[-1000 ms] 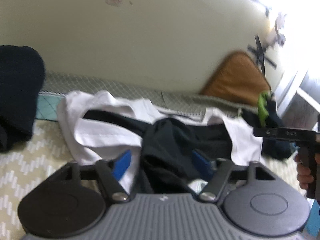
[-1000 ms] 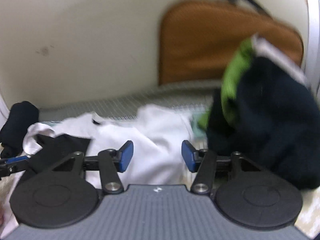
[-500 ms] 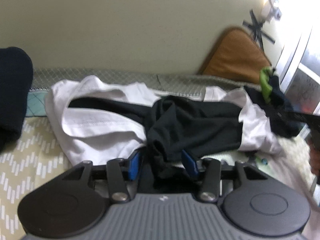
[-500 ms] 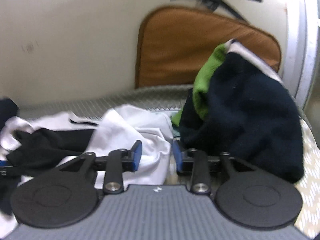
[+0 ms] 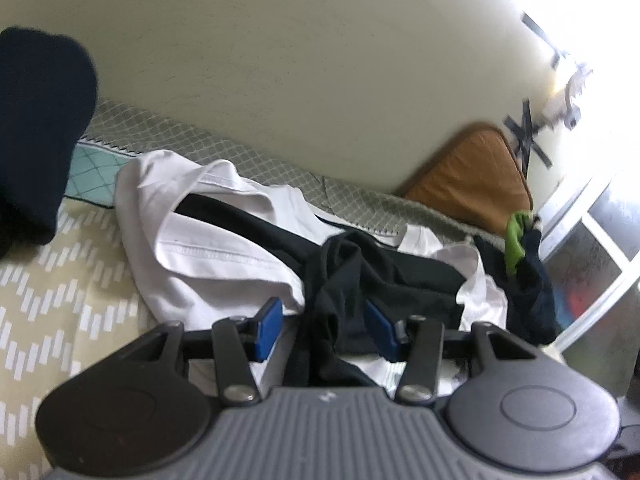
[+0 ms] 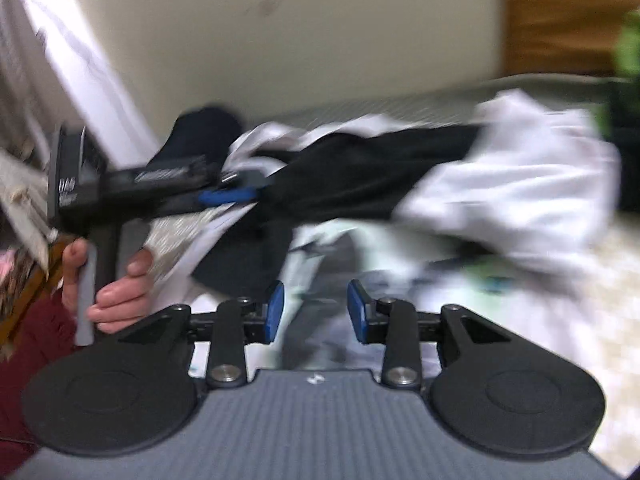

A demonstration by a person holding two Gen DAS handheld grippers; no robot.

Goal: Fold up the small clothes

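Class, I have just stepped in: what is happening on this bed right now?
A person is sorting a heap of clothes with two handheld grippers. The left gripper has black garment bunched between its fingers, with the fabric draped over a white T-shirt; whether they are fully clamped is unclear. The right gripper is open and holds nothing, and its view is blurred. Nothing looks folded yet. More dark clothes lie near an orange cushion.

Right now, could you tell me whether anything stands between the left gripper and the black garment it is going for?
Nothing visible does. The black garment already hangs between the left gripper's blue pads, which stand apart around it. It lies tangled over the white shirt, which may drag along when it is pulled.
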